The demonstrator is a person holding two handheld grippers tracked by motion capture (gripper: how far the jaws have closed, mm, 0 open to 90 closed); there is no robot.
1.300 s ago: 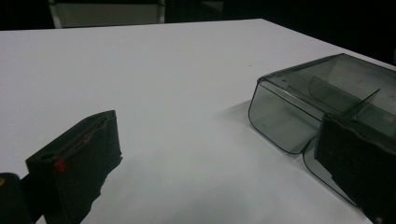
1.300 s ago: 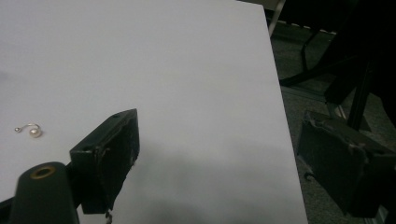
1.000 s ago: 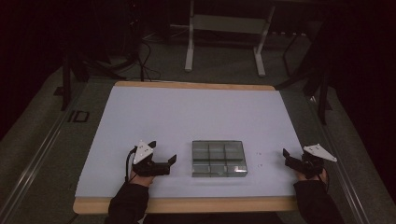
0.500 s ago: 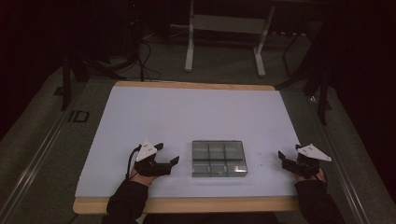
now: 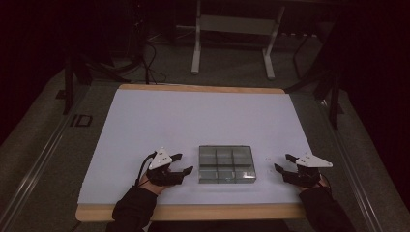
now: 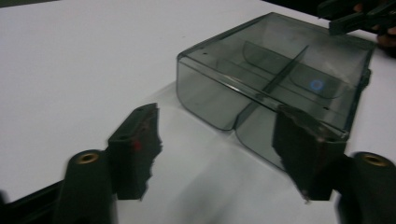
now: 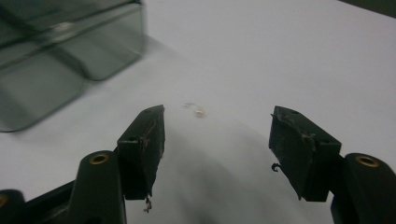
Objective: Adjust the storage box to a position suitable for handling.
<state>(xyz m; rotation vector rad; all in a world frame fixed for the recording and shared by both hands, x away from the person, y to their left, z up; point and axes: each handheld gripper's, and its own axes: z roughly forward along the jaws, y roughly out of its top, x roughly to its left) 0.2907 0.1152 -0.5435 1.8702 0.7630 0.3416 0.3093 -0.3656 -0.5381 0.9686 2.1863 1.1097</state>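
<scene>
White tabletop (image 5: 203, 121) lying under two handheld grippers and a smoky clear compartment box (image 5: 226, 164).
Box is sitting near the front edge between the left gripper (image 5: 180, 163) and right gripper (image 5: 284, 162); both claws have just been closing, jaws apart, gripping nothing; tiny pale bits (image 7: 196, 110) are lying ahead of the right one.

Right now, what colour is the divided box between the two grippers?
Smoky grey and see-through, the divided box shows it best in the left gripper view.

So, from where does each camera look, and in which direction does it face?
High view: above the near table edge, facing forward and down; left gripper, right gripper, both sleeves.
Left gripper view: rides on the left gripper, facing the grey compartment box; own black jaws.
Right gripper view: rides on the right gripper, facing a small pale object; own jaws.
Shared: the box in all views.
</scene>
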